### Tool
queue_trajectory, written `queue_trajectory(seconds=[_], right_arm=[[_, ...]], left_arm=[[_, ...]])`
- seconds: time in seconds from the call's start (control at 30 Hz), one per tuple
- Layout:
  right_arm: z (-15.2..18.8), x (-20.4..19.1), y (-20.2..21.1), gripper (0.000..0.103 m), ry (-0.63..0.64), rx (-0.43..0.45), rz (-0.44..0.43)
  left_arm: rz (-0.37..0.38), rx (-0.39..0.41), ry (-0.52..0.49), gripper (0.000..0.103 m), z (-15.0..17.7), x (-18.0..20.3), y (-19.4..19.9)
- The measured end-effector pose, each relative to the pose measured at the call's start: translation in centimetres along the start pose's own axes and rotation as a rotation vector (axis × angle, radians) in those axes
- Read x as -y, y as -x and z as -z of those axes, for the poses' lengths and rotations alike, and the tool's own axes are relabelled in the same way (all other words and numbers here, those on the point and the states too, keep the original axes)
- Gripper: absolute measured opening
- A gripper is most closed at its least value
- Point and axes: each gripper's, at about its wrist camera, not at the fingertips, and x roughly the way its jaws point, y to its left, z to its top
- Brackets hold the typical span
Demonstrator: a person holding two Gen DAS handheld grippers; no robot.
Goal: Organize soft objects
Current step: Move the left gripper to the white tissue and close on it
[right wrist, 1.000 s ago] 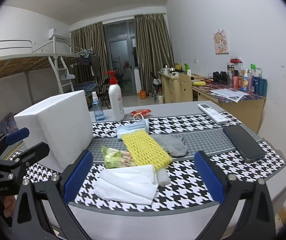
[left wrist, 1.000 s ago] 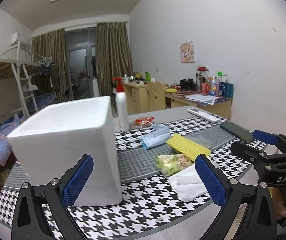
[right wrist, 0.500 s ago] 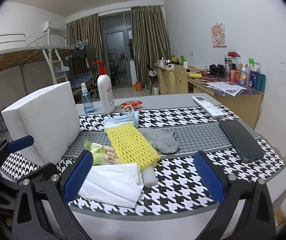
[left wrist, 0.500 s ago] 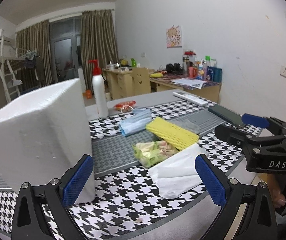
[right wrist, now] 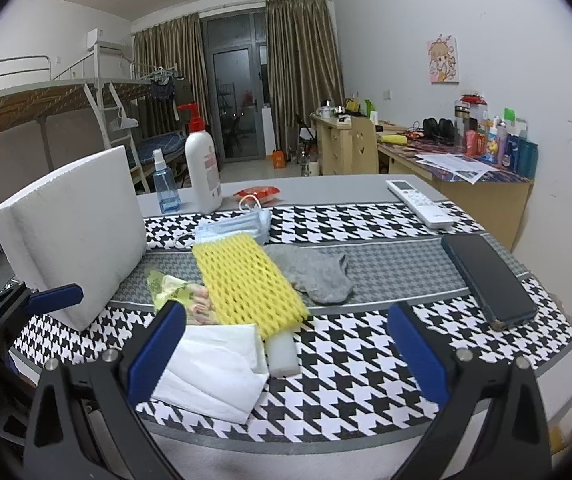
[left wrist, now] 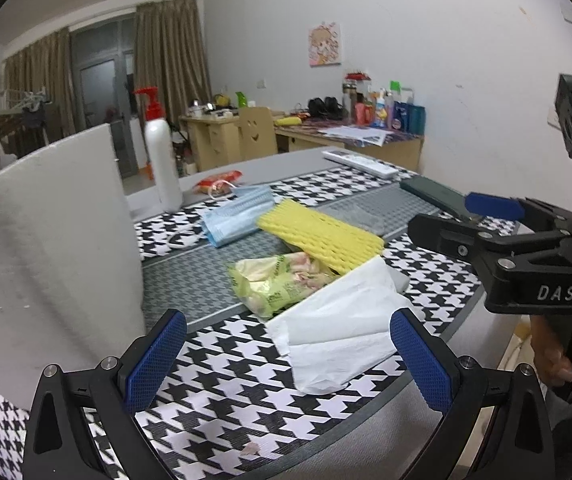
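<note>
Both my tongs hang wide and empty over the near edge of the desk (right wrist: 366, 188): the left tongs (left wrist: 286, 354) toward the near left corner, the right tongs (right wrist: 286, 342) beside them. The soft things lie in a loose heap between the foam box (right wrist: 73, 232) at the left edge and the phone (right wrist: 486, 276) toward the right edge. Nearest me is the white tissue (right wrist: 209, 368), then the green wrapper (left wrist: 277, 286), the yellow foam net (right wrist: 245, 280) overlapping a white foam block (right wrist: 281, 352), the grey sock (right wrist: 318, 272) and the blue masks (left wrist: 237, 212) farther back.

I judge the box is where they belong, and the tissue is the fair first pick. I'd bring one pair low over its raised fold, close on several layers, not the top sheet, and lift slowly, since its far edge touches the wrapper and may drag it. My other pair should stay clear of the box wall.
</note>
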Motion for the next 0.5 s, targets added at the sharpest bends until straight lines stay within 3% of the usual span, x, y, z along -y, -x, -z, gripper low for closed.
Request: queue_trajectory(seconds=[0.27, 0.43, 0.5], right_arm=[[-0.3, 0.7, -1.4, 0.102, 0.004, -0.048, -0.044], [-0.6, 0.6, -2.2, 0.102, 0.014, -0.063, -0.068], [-0.5, 0.6, -2.4, 0.102, 0.016, -0.069, -0.075]], left_arm=[[0.110, -0.074, -0.010, 0.100, 0.1, 0.8, -2.0], [0.125, -0.109, -0.018, 0.089, 0.1, 1.1, -3.1], [0.130, -0.139, -0.012, 0.079, 0.1, 1.0, -3.8]])
